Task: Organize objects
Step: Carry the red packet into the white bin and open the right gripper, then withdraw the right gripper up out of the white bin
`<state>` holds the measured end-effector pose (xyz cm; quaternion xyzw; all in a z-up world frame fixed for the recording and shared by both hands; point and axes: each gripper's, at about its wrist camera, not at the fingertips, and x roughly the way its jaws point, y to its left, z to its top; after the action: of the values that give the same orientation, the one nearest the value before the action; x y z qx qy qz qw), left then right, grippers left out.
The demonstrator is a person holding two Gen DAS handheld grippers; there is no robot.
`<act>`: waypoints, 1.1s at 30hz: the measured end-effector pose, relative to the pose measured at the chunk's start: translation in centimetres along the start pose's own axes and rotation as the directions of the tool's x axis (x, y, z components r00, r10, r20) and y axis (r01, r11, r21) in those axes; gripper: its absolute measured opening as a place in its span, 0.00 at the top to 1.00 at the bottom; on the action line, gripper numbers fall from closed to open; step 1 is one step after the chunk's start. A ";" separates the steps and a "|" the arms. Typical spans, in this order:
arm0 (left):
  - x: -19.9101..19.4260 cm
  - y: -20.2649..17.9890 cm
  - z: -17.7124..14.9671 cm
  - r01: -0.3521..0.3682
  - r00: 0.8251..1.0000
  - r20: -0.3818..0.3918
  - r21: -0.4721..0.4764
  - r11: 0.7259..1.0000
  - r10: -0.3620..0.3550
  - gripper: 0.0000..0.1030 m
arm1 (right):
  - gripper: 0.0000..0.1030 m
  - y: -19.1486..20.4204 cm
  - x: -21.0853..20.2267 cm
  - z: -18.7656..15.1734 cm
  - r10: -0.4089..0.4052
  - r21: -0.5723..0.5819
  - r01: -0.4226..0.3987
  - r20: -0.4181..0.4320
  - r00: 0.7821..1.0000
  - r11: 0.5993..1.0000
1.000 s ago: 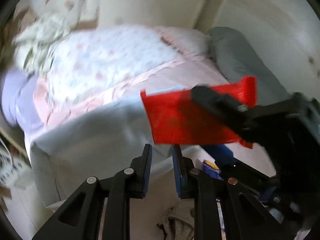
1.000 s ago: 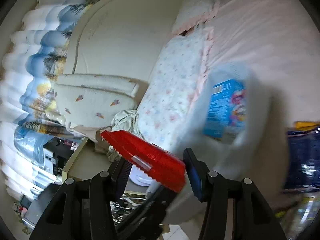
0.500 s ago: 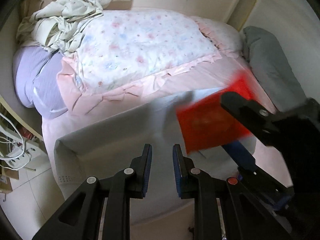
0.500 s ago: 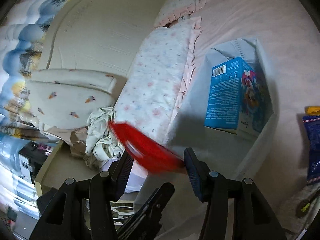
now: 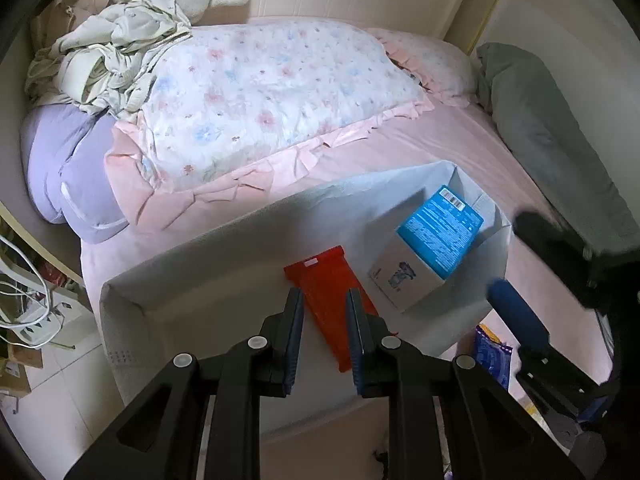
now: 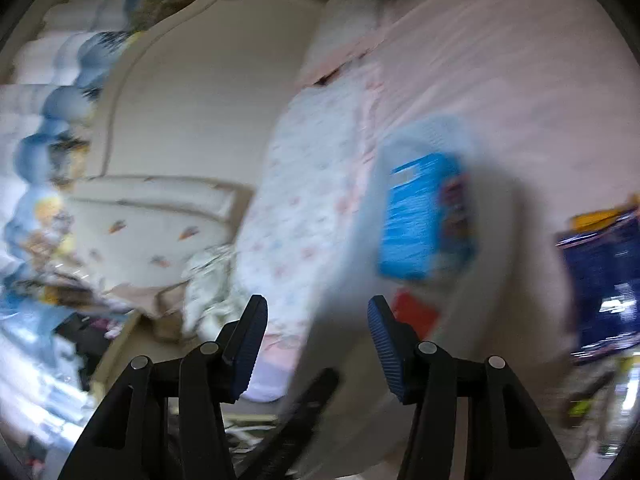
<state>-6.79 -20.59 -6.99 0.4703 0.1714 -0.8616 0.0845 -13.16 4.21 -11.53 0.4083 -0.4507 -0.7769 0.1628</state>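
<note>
White bin: a soft-sided open box sitting on the bed near its foot edge; everything below is placed relative to it. It looks like the collecting point, which would explain why loose items end up here.

Red packet: lies flat on the bin's floor, near the bin's front wall, touched by neither gripper. It shows too in the blurred right view, inside the bin.

Blue box: stands tilted inside the bin at its far right corner, leaning toward the bin wall, just beside the red packet but apart from it.

Left gripper: hovers above the bin's front wall, jaws a little apart with nothing between them; the red packet is seen through the gap, lower down. I judge it is only watching over the bin.

Right gripper: jaws wide apart and empty, out past the bin's right side. The view is smeared, so I take it to be moving.

Dark blue packet: on the bed outside the bin, beyond its right wall; probably a next thing to gather.

Floral duvet: behind the bin, toward the headboard, well apart.

Grey pillow: beyond the bin's right side, along the wall.
</note>
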 end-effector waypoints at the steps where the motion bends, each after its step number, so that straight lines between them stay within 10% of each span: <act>1: -0.1 0.1 0.0 -0.001 1.000 -0.001 -0.005 1.000 0.001 0.81 | 0.50 -0.3 -0.3 0.3 -0.027 0.007 0.027 0.002 1.000 1.000; 6: -0.1 1.1 0.1 -0.013 1.000 -0.003 -0.039 0.999 0.013 0.81 | 0.50 -3.2 -0.6 -0.7 -0.167 0.071 0.170 -0.056 0.984 0.983; 12: -1.7 1.4 0.3 -0.135 0.988 0.071 -0.032 0.990 0.137 0.78 | 0.50 -3.5 2.8 -2.6 -0.098 0.136 0.125 -0.185 0.978 0.983; 17: -1.5 2.0 0.4 -0.154 0.986 0.055 -0.039 0.987 0.156 0.77 | 0.52 -3.3 5.1 -3.9 -0.192 0.104 0.227 -0.273 0.943 0.968; 33: -0.7 -1.2 -1.1 -0.094 0.996 -0.003 0.026 0.995 0.094 0.77 | 0.75 -5.9 0.6 -4.6 -0.174 0.169 0.215 -0.232 0.957 0.962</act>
<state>-5.96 -19.13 -6.69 0.4807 0.1379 -0.8578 0.1185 -9.27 4.36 -17.92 0.5463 -0.4609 -0.6932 0.0928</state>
